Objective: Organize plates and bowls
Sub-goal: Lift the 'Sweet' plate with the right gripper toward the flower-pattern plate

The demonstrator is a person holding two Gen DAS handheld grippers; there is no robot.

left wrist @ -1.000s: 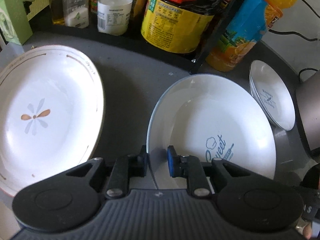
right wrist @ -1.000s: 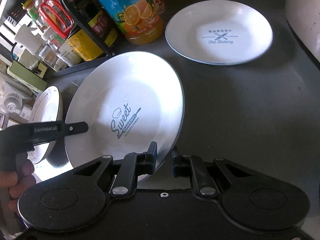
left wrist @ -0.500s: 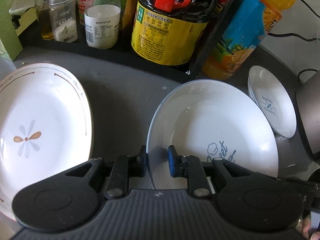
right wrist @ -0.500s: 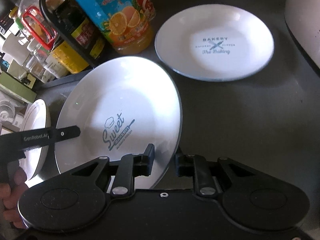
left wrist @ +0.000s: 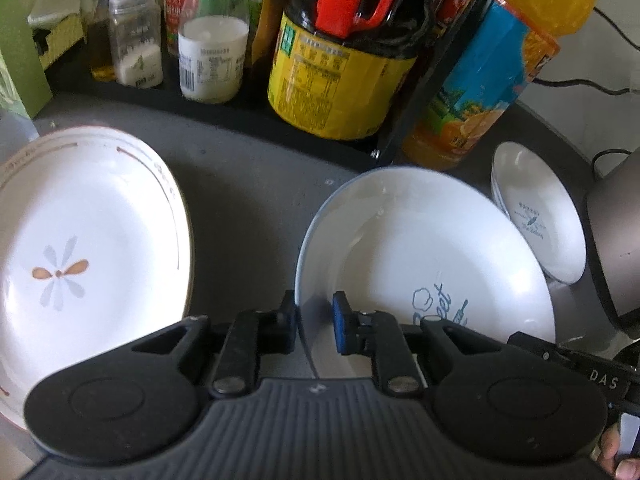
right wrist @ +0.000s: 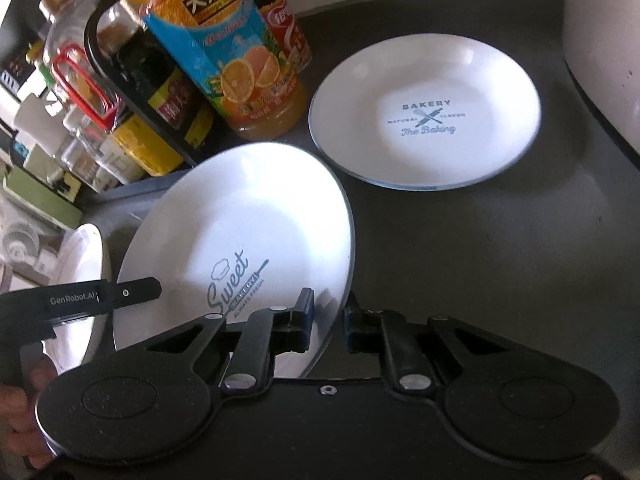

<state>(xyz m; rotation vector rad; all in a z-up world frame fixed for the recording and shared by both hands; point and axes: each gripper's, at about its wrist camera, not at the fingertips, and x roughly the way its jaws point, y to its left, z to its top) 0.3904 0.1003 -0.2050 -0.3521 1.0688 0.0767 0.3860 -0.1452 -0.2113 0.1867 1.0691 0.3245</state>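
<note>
A dark grey countertop (right wrist: pixel 460 260) carried it all, with a crowded rack of condiment bottles (left wrist: pixel 340 60) along the back and an orange juice bottle (right wrist: pixel 240 60) standing just beside it. And there was the "Sweet" plate (left wrist: pixel 420 248), held between two tools, one on each side of its rim. The left gripper (left wrist: pixel 315 322) had its jaws astride the plate's left edge, one finger outside and the blue-padded one inside, closing further just then, clamped narrow on the rim. Over on the other side, the right gripper (right wrist: pixel 328 326) straddled the right edge in the same way, its jaws also just closing in, pinched on the rim. So the plate lay directly ahead of both tools, spanning the gap between them, each equally near its own side; it seemed tipped up slightly rather than lying flat, though that was hard to judge. Beyond it and to the right sat the "Bakery" plate (right wrist: pixel 424 116), flat on the counter and well apart from the held one. That looked the likely stacking spot, a carry forward and right. The flower-patterned plate (left wrist: pixel 80 260) lay off to the left, untouched.
</note>
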